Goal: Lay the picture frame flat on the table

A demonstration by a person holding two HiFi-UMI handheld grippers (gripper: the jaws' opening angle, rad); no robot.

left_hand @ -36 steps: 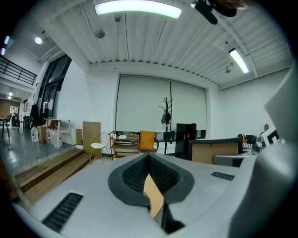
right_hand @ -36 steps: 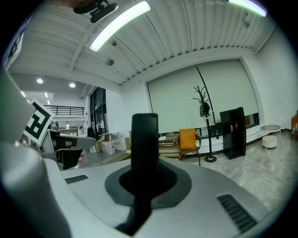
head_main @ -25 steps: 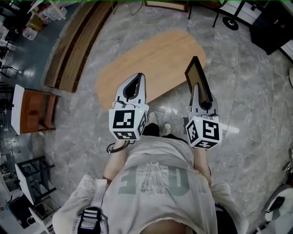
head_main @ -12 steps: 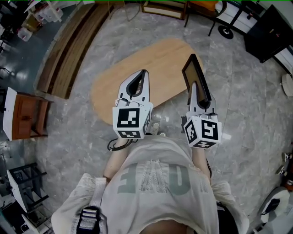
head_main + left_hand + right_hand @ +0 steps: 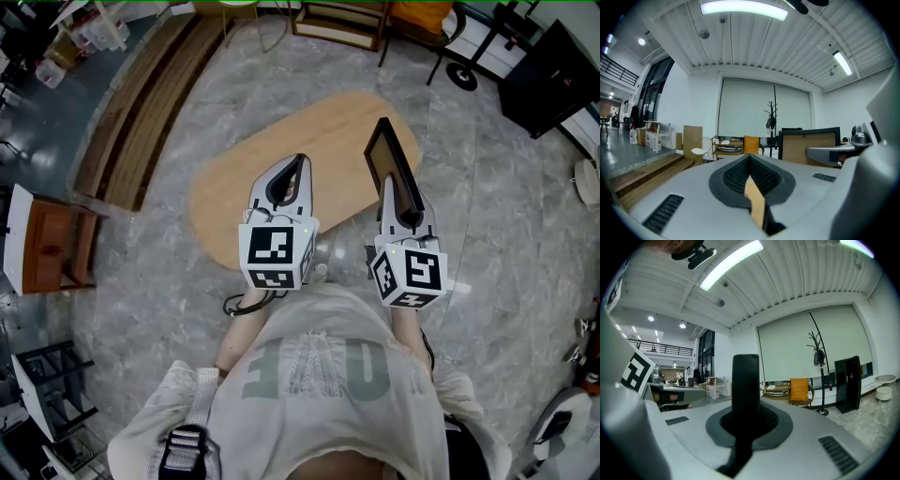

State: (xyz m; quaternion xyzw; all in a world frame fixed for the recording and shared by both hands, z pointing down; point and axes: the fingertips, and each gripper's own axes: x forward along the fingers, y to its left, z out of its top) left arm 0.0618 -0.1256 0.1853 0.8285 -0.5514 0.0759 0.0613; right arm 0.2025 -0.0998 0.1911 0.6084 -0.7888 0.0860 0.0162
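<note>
**A:** Looking down onto the right gripper (image 5: 388, 190): clamped tight on the frame (image 5: 392, 161), gripping one black edge.

**B:** Agreed from along those jaws. Pinching a dark upright bar squarely between them, with no slack to be seen.

**A:** Holding it up on edge, tilted, brown panel facing left. Not flat yet, and not resting on anything.

**B:** Carried in the air, lined up from above with the right end of the table (image 5: 242, 180). Overlapping that rounded wooden tip in the head view.

**A:** Turning to the left gripper (image 5: 301, 161): pinched together at the tips, grasping nothing. Only a sliver of tan showing through the loop behind them.

**B:** Hovering over the near edge of the table, side by side with the right one, a clear gap between. Pointing the same way, out across the wood.

**A:** Standing on grey marble floor (image 5: 497, 216), close up against the table's near side.

**B:** Beyond, spotting a yellow chair (image 5: 751, 144) and a coat stand (image 5: 771, 123) against the pale far wall.
</note>
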